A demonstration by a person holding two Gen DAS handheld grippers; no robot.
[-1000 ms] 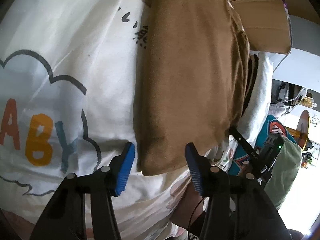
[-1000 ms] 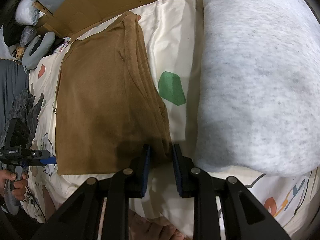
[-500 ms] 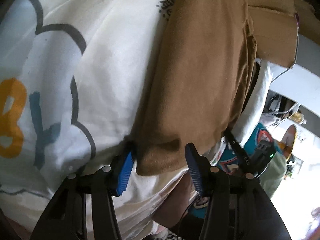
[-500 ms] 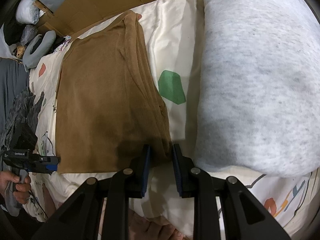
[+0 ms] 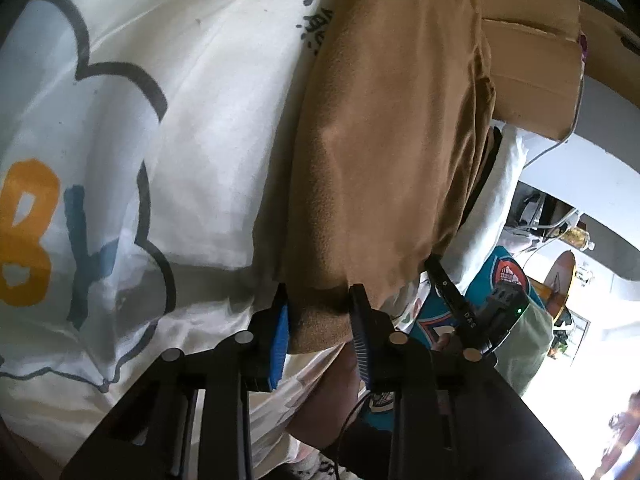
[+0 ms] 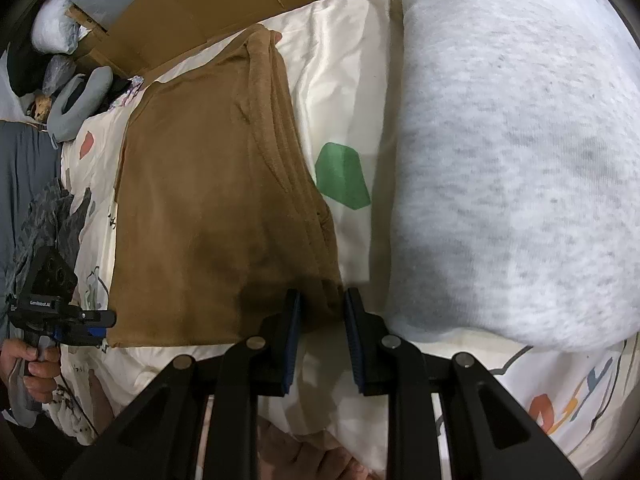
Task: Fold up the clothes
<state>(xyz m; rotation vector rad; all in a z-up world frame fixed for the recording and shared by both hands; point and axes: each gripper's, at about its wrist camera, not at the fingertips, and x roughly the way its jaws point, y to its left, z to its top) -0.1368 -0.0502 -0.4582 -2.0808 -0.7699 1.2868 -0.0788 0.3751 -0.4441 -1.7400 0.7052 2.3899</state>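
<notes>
so the folded garment (image 6: 208,208) lies flat on the bed sheet (image 6: 340,80), with a big pillow (image 6: 520,160) just beside it on the right. cardboard (image 6: 208,4) sits behind the bed. the right gripper (image 6: 320,320) is at the garment's near right corner, the left gripper (image 5: 320,320) at its near left corner, both with fabric between the jaws. a heap of clothes (image 6: 48,216) lies off the left side.
</notes>
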